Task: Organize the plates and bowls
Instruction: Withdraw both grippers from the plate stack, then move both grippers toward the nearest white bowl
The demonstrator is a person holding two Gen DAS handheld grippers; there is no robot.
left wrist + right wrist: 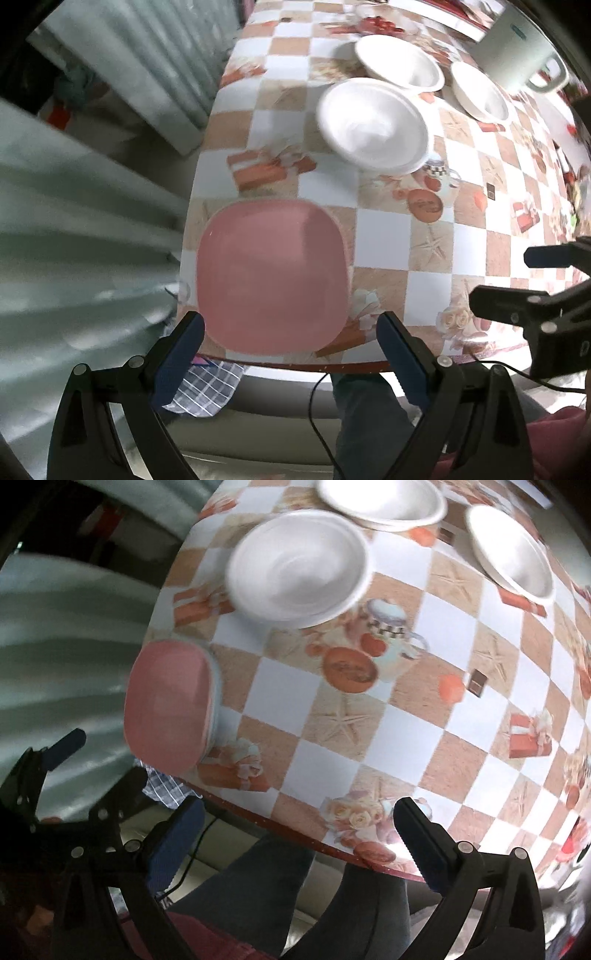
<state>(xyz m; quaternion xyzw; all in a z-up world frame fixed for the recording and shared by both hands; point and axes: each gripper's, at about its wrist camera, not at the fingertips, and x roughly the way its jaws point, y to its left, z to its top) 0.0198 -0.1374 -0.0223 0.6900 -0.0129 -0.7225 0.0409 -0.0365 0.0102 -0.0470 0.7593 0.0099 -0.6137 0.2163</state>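
A pink square plate (pixel 273 277) lies flat at the table's near left corner; in the right wrist view a paler rim shows under the pink plate (pixel 170 705). My left gripper (pixel 290 319) hangs open straight above the plate's near edge, holding nothing. Three white bowls stand further back: the nearest bowl (pixel 373 125), one behind it (pixel 399 61) and one to the right (pixel 480 92). My right gripper (pixel 299 808) is open and empty over the table's front edge, right of the plate. It also shows as the right gripper (pixel 517 277) at the left view's right side.
The table (pixel 406 709) has a checked orange and white cloth with printed pictures. A white pot (pixel 517 48) stands at the far right. A person's legs in jeans (pixel 258 878), a checked cloth (pixel 207 384) and a black cable (pixel 317 398) lie below the front edge. Grey curtains hang left.
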